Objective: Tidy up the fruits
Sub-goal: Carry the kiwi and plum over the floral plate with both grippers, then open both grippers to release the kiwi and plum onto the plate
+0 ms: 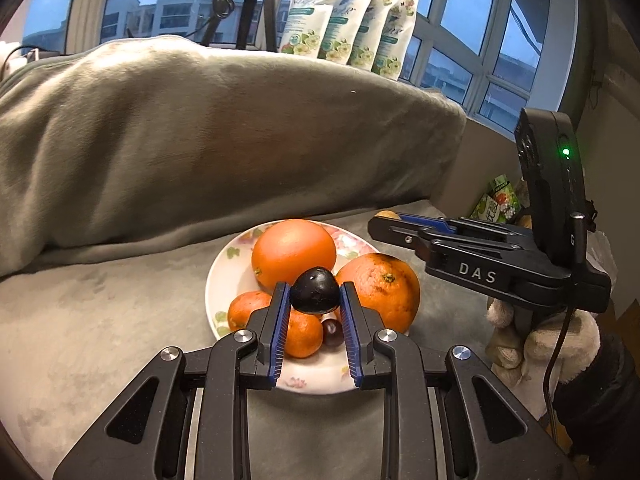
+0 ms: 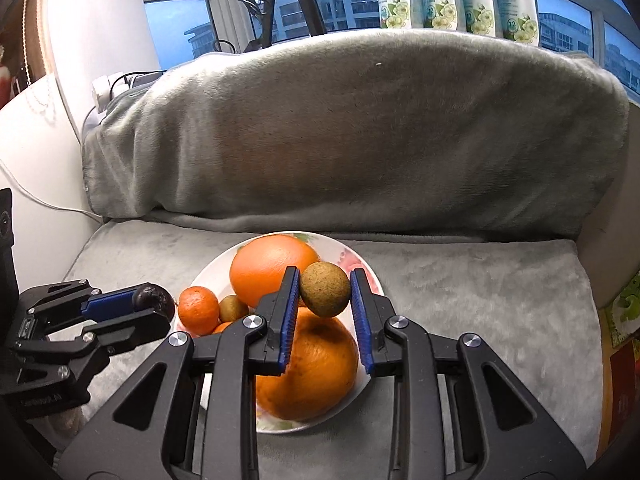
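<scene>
Fruit on a flowered plate (image 1: 224, 264), with both grippers holding one piece each above it.

Left gripper (image 1: 315, 294) is clamped on a dark plum (image 1: 315, 290) over the near side of the plate; right gripper (image 2: 325, 294) pinches a brown kiwi (image 2: 325, 289) over the far side. On the plate lie two big oranges (image 1: 294, 252), small mandarins (image 1: 246, 310), a dark cherry-like fruit (image 1: 332, 330) and another kiwi (image 2: 232, 308). The plate sits on a grey blanket-covered sofa (image 2: 480, 300).
</scene>
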`<state>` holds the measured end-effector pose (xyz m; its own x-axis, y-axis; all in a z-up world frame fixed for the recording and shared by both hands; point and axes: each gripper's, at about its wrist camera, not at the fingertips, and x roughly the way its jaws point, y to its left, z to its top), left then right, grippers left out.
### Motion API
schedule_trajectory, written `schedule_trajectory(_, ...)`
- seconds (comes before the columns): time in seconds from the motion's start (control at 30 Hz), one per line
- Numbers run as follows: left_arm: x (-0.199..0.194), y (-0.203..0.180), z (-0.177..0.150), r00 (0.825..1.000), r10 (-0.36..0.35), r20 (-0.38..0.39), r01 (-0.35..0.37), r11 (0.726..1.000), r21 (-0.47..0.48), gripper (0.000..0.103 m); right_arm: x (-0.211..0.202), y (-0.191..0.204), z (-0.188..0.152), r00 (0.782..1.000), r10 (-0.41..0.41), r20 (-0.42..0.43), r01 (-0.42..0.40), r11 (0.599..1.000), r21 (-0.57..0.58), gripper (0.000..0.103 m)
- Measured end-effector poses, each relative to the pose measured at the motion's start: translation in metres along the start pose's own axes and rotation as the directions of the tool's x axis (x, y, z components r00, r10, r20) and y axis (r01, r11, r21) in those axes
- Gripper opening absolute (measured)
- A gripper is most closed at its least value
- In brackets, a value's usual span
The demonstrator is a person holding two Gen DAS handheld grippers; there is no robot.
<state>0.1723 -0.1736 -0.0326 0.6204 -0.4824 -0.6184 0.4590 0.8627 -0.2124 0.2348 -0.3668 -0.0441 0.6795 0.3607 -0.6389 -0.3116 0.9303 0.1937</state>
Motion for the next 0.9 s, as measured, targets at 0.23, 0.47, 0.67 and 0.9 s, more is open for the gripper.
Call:
schedule_trajectory(0.23, 0.014, -0.004, 0.001, 1.0, 0.007, -0.015, -0.007, 1.0, 0.015, 0.023, 0.013, -0.007, 0.003, 1.0, 0.01, -0.024, -0.01, 1.0, 0.017, 0.027)
schedule_trajectory(0.47, 0.027, -0.008, 0.001, 0.999, 0.009, -0.036, -0.008, 1.0, 0.029, 0.023, 0.023, -0.012, 0.006, 0.999, 0.016, -0.04, -0.015, 1.0, 0.026, 0.027)
schedule_trajectory(0.67, 0.031, -0.006, 0.002, 0.999, 0.011, -0.044, -0.009, 1.0, 0.029, 0.023, 0.028, -0.012, 0.008, 0.998, 0.021, -0.055, -0.02, 1.0, 0.021, 0.027)
schedule_trajectory(0.9, 0.035, -0.005, 0.002, 0.999, 0.007, -0.052, -0.006, 1.0, 0.018, 0.024, 0.031, -0.013, 0.01, 0.997, 0.028, -0.065, -0.026, 0.999, 0.031, 0.027)
